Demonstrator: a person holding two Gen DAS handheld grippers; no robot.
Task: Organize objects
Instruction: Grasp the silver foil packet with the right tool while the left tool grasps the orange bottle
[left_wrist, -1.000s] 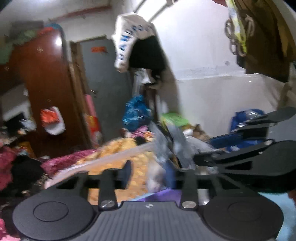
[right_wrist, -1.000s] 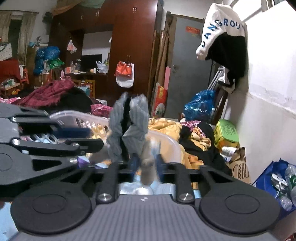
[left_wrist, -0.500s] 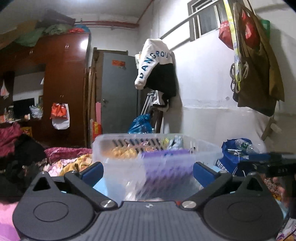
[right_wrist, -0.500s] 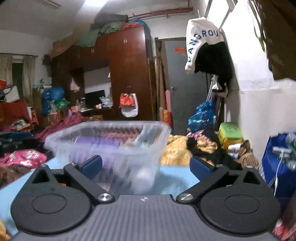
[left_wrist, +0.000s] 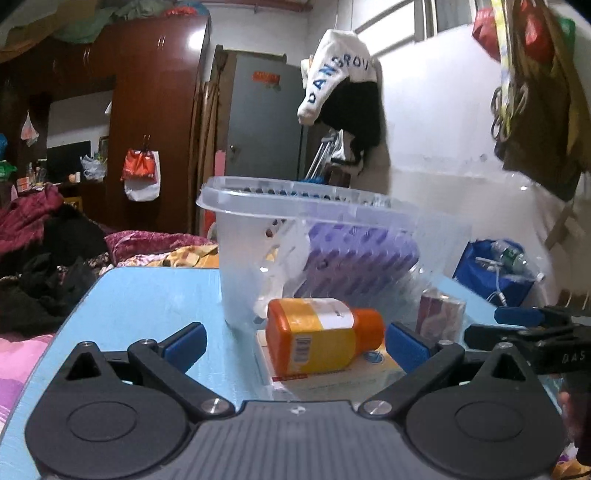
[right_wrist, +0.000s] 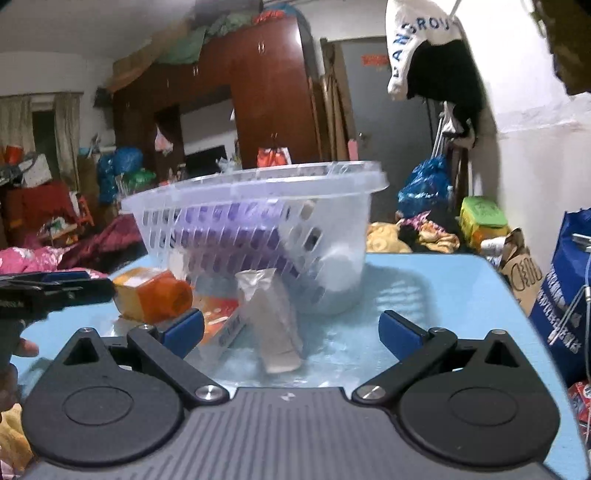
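A clear plastic basket (left_wrist: 258, 206) (right_wrist: 332, 184) stands on the light blue table (left_wrist: 147, 295) (right_wrist: 424, 288), with a purple item (left_wrist: 354, 258) (right_wrist: 236, 236) inside. An orange and yellow bottle (left_wrist: 321, 339) (right_wrist: 151, 291) lies on its side on a flat box (left_wrist: 343, 380), just in front of my open left gripper (left_wrist: 293, 341). A clear wrapped packet (right_wrist: 273, 317) leans in front of my open right gripper (right_wrist: 291, 326). A red and white box (right_wrist: 218, 317) lies beside it. Both grippers are empty.
A small dark red can (left_wrist: 439, 314) stands right of the bottle. The right gripper's fingers (left_wrist: 517, 328) show at the left view's right edge; the left gripper's fingers (right_wrist: 55, 288) show at the right view's left. Clothes, bags and a wardrobe (left_wrist: 155, 122) surround the table.
Both grippers let go of the grey cloth they held a second ago and opened. Both cameras dropped low toward the table, bringing the bottle, boxes and packet into view.
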